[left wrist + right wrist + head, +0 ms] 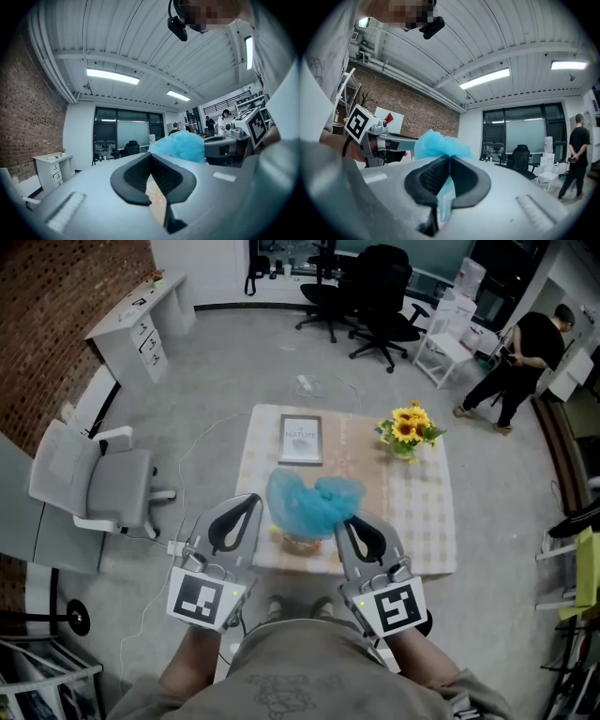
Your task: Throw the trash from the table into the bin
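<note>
A crumpled light-blue plastic wad (309,502) hangs over the near edge of the checked table (422,512). My right gripper (342,521) is shut on it; in the right gripper view blue film (438,143) bunches above the closed tips (449,157) and a strip hangs down between the jaws. My left gripper (255,498) is at the wad's left edge. Its jaws meet at the tips (151,154), with the blue wad (180,145) starting right there, so it appears shut on the edge. A small tan thing (302,542) lies under the wad, mostly hidden.
On the table stand a framed print (301,439) and a vase of yellow flowers (408,427). A grey chair (94,484) is at the left, black office chairs (375,296) beyond the table. A person (520,362) stands at the far right. No bin is in view.
</note>
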Motion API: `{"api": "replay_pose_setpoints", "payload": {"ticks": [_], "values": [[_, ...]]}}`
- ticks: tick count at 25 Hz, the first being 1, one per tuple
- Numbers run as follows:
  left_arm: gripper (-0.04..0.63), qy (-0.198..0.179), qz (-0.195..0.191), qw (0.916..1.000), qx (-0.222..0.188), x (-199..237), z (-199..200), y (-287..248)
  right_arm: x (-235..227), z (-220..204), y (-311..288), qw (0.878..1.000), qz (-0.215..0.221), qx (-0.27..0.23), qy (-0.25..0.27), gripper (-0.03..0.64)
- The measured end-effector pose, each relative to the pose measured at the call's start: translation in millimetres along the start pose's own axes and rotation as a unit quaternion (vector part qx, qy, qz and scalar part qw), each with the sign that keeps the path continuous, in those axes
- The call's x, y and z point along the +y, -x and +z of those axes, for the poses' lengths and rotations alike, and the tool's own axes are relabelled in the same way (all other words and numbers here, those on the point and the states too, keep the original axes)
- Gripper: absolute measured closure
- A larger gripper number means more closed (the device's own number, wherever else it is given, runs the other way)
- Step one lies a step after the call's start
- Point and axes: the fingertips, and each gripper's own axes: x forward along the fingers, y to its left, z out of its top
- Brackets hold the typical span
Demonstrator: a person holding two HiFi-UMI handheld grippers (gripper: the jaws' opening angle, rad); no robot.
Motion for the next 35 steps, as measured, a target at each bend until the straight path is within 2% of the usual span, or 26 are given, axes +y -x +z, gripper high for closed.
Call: {"api": "replay_pose_setpoints", "payload": {"ticks": [5,9,13,18,21,25,29,31,33,35], "values": [[0.589,0.005,-0.014,0.9999,0.007,3.1,-6.3,5.8,8.0,-4.5,1.0,1.0,-0.019,0.013,0.001,0.612],[0.589,0.008,-0.05,0.9987,-0.005,-7.1,-14.1,-0.3,-1.2,-11.8,9.7,0.998,-0.056,0.018,0.005,0.612],[0.589,0.009,-0.11,0.9937,-0.018,-31.3,-6.8,-17.5,-22.8,-4.6,36.9,0.992,-0.123,0.034,0.017,0.612],[0.589,0.01,-0.202,0.9785,-0.039,-88.6,16.0,-40.0,-57.0,14.2,105.8,0.971,-0.227,0.06,0.043,0.612],[0.589,0.029,-0.28,0.9582,-0.053,-151.1,12.8,-59.4,-84.2,9.2,174.5,0.946,-0.312,0.072,0.052,0.612],[0.589,0.039,-0.376,0.9239,-0.058,-250.4,11.2,-70.8,-113.7,7.9,274.4,0.904,-0.416,0.08,0.061,0.612],[0.588,0.052,-0.457,0.8858,-0.061,-355.2,24.6,-59.6,-123.2,12.4,376.3,0.865,-0.492,0.081,0.062,0.612],[0.589,0.057,-0.488,0.8689,-0.059,-402.3,29.0,-50.3,-124.4,11.0,423.4,0.85,-0.518,0.081,0.057,0.612],[0.589,0.062,-0.506,0.8583,-0.057,-441.9,33.3,-42.8,-126.7,8.4,463.2,0.84,-0.534,0.082,0.051,0.612],[0.588,0.066,-0.515,0.8533,-0.052,-474.2,36.3,-37.2,-129.3,5.6,493.4,0.836,-0.541,0.082,0.048,0.612]]}}
